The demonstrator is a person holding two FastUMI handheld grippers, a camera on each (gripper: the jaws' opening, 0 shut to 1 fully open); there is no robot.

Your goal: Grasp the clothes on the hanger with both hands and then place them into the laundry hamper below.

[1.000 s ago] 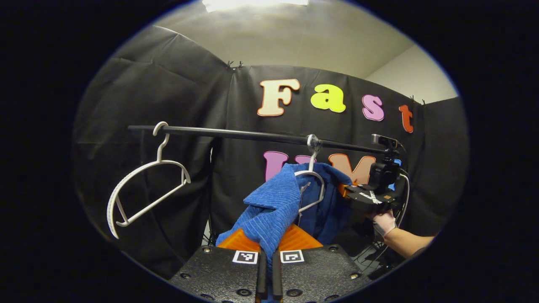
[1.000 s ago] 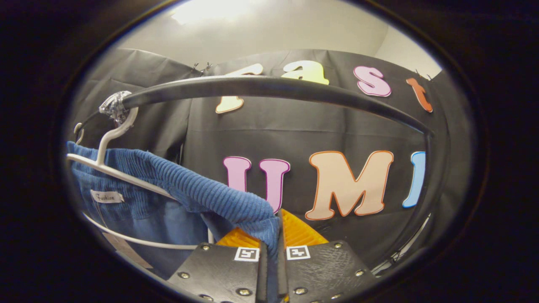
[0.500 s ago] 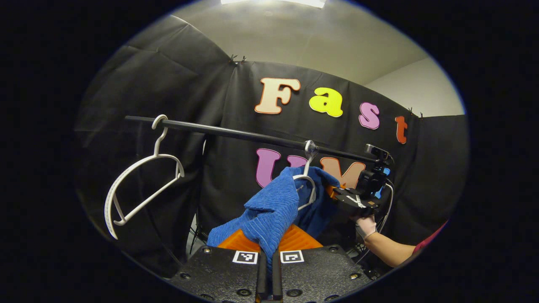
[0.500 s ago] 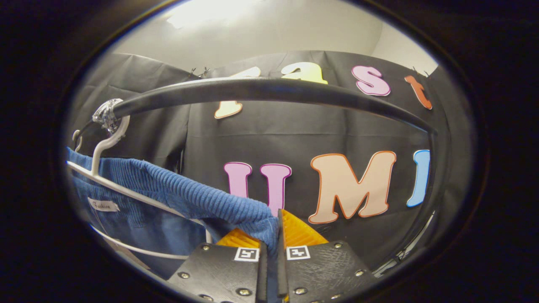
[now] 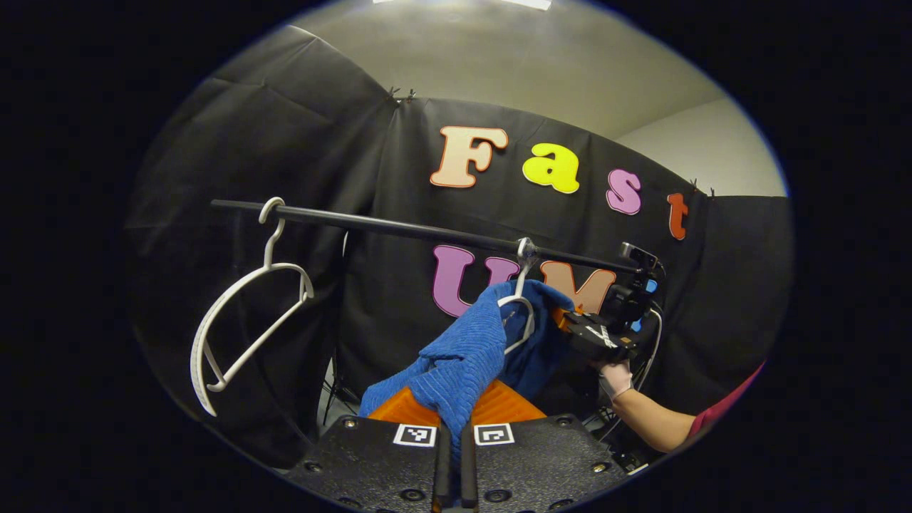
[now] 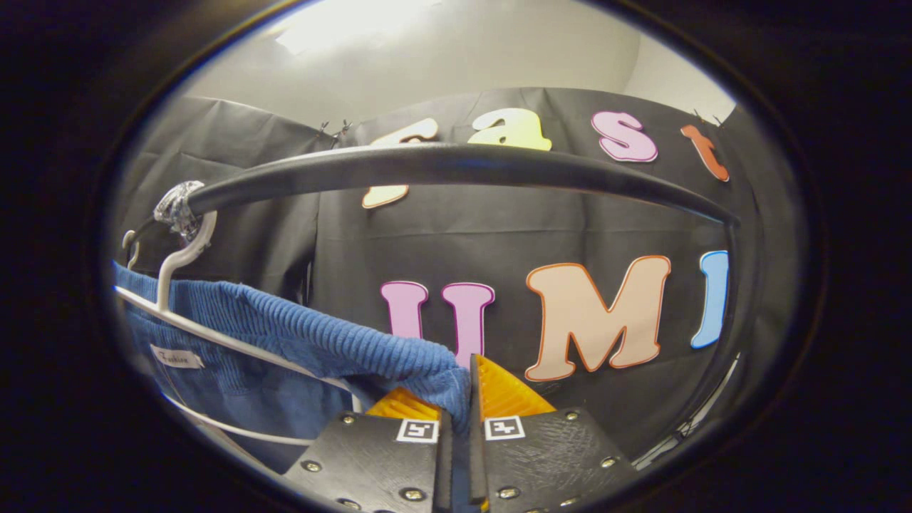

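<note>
A blue ribbed garment (image 5: 463, 356) hangs on a white hanger (image 5: 524, 324) from the black rail (image 5: 399, 226). My left gripper (image 5: 454, 420) is shut on one shoulder of the garment, pulled out toward the camera. Farther right in the left gripper view, my right gripper (image 5: 570, 324), held by a gloved hand (image 5: 616, 377), grips the other side. In the right gripper view the right gripper (image 6: 459, 406) is shut on a fold of the blue garment (image 6: 320, 342), just below the rail (image 6: 456, 164). The white hanger (image 6: 178, 263) sits at the left. The hamper is hidden.
An empty white hanger (image 5: 246, 313) hangs tilted at the rail's left end. The rail's upright post (image 6: 734, 299) stands at the right. Black cloth walls close the booth behind, under a pale ceiling (image 5: 541, 64).
Both grippers have drawn back a little from the rail with the garment still held. The garment and the right gripper look smaller in the left gripper view.
</note>
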